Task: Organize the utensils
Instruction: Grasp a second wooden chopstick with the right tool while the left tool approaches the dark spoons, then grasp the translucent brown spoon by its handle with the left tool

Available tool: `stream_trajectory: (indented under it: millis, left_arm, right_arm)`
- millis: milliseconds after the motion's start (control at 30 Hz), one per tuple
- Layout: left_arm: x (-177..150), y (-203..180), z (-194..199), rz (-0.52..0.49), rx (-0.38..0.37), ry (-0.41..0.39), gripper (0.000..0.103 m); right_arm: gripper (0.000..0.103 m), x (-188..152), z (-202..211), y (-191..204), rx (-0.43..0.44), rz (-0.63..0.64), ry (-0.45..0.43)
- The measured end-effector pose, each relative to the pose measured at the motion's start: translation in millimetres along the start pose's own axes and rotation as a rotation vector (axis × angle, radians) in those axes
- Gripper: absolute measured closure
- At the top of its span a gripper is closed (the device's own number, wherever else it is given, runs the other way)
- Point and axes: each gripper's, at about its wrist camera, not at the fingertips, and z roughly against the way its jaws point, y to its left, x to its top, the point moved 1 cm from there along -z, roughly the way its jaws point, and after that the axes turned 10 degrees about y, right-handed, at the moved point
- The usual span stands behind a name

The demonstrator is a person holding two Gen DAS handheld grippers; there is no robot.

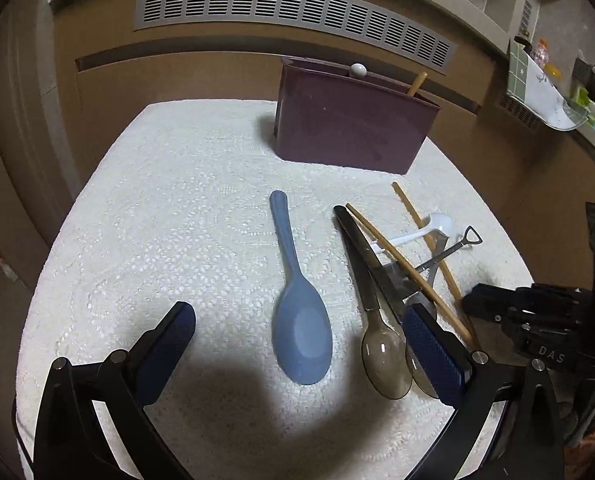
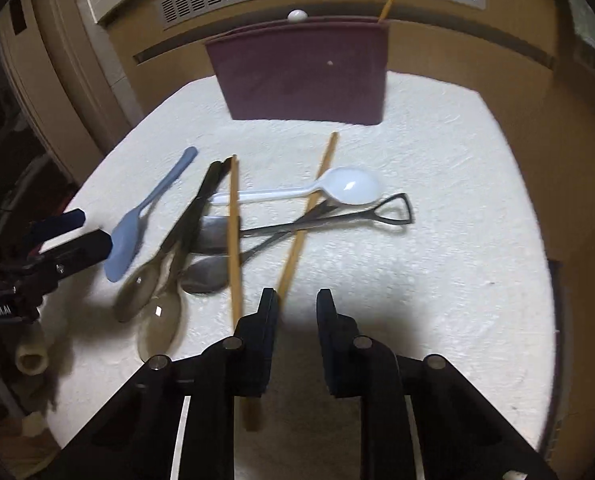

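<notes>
A blue rice paddle (image 1: 299,312) lies on the white cloth, between the fingers of my open left gripper (image 1: 297,344), which hovers just above it. Right of it lies a pile: two clear brown spoons (image 1: 385,356), wooden chopsticks (image 1: 409,272), a white plastic spoon (image 2: 337,190) and metal shovel-handled spoons (image 2: 337,220). My right gripper (image 2: 297,304) is narrowly open and empty, above the cloth near the chopsticks' (image 2: 301,236) near ends. A maroon holder (image 1: 349,128) stands at the back with a white-tipped utensil and a wooden stick inside; it also shows in the right wrist view (image 2: 305,76).
The white cloth (image 1: 177,220) covers a small table with edges on all sides. A brown cabinet with a grey vent (image 1: 297,12) stands behind the holder. Shelves with clutter (image 1: 545,88) are at the far right.
</notes>
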Motion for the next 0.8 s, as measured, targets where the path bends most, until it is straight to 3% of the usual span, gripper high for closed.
stream_trajectory:
  millis: [100, 233, 400, 467, 500, 533, 633, 800]
  left_arm:
    - [0, 0, -1, 0.006, 0.007, 0.018, 0.000]
    - [2, -5, 2, -0.017, -0.007, 0.009, 0.000]
    - [8, -13, 2, -0.036, -0.045, 0.007, 0.001]
    - [12, -19, 0, -0.038, -0.077, 0.014, 0.008]
    - [13, -21, -1, -0.041, -0.088, 0.021, 0.019]
    - [15, -25, -2, -0.047, -0.103, 0.032, 0.028]
    - [24, -37, -13, -0.069, -0.150, 0.087, 0.038]
    - [51, -51, -45, -0.073, -0.073, 0.181, 0.039]
  right_arm:
    - [0.085, 12, -7, 11, -0.035, 0.033, 0.003]
    - [0.096, 26, -19, 13, -0.118, 0.043, 0.019]
    - [0.098, 17, -7, -20, -0.155, -0.031, 0.014]
    - [0.098, 11, -1, -37, -0.155, -0.074, 0.013]
    - [0.098, 7, 3, -45, -0.160, -0.094, 0.013]
    - [0.098, 2, 7, -52, -0.150, -0.114, 0.015]
    - [0.098, -11, 13, -62, -0.076, -0.157, 0.019]
    - [0.098, -25, 19, -55, -0.006, -0.151, 0.000]
